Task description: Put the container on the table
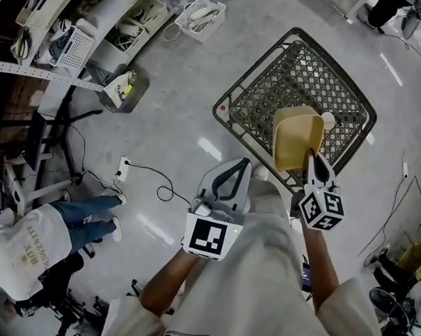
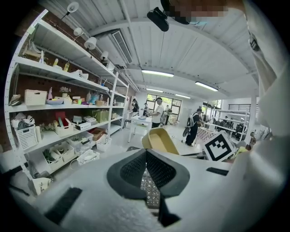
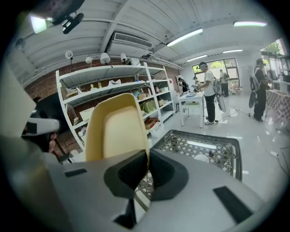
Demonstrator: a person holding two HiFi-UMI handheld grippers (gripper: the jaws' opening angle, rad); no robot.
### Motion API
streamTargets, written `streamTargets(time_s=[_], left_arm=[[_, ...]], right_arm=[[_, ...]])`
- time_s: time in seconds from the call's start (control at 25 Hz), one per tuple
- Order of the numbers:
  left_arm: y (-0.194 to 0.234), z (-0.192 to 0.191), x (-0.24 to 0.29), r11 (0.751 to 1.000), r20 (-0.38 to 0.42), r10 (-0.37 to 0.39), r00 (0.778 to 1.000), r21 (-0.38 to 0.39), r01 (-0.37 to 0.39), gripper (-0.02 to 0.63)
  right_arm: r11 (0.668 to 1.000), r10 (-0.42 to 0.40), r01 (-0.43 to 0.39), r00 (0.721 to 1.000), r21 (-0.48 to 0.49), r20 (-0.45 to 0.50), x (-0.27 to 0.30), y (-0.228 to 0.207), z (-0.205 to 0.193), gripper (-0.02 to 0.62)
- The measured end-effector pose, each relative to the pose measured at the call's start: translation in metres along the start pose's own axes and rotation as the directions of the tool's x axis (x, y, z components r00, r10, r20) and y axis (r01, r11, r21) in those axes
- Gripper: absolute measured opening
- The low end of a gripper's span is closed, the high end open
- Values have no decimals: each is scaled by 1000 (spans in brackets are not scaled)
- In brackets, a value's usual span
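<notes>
Right gripper (image 1: pixel 312 156): jaws pinched shut on the rim of the yellow container (image 1: pixel 293 136), which is held up tilted over the near side of the wire cart (image 1: pixel 290 73). Left gripper (image 1: pixel 244 164): jaws closed tip to tip with nothing between them, beside the cart's near corner and over the grey floor (image 1: pixel 173 110).

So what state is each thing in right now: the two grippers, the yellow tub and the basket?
Left gripper: shut, nothing in it.
Right gripper: shut on the yellow container's rim.
Yellow container: empty, tilted, held up over the basket.
Mesh basket: on the floor, a small white round thing inside.
</notes>
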State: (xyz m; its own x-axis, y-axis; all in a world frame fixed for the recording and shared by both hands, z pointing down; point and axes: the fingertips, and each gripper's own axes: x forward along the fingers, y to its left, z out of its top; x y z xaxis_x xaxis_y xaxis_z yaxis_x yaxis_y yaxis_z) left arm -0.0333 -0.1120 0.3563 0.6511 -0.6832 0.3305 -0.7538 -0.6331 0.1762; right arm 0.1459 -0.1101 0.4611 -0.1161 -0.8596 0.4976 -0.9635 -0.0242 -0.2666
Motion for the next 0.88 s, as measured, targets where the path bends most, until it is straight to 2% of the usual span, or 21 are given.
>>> streamTargets(time_s=[0.2, 0.52, 0.64, 0.88], left_arm=[[0, -9, 2, 1000, -21, 24, 999, -12, -24, 23], [-1, -21, 6, 998, -55, 52, 997, -31, -54, 23], [-2, -26, 10, 998, -58, 57, 997, -37, -59, 23], [-2, -34, 15, 997, -75, 60, 995, -44, -63, 23]], right_arm=[[999, 0, -2, 999, -49, -37, 32, -13, -23, 24], [999, -22, 17, 985, -35, -169, 68, -36, -78, 25], [998, -32, 21, 980, -58, -198, 82, -47, -101, 23], [995, -68, 43, 948, -86, -311, 109, -69, -158, 23]])
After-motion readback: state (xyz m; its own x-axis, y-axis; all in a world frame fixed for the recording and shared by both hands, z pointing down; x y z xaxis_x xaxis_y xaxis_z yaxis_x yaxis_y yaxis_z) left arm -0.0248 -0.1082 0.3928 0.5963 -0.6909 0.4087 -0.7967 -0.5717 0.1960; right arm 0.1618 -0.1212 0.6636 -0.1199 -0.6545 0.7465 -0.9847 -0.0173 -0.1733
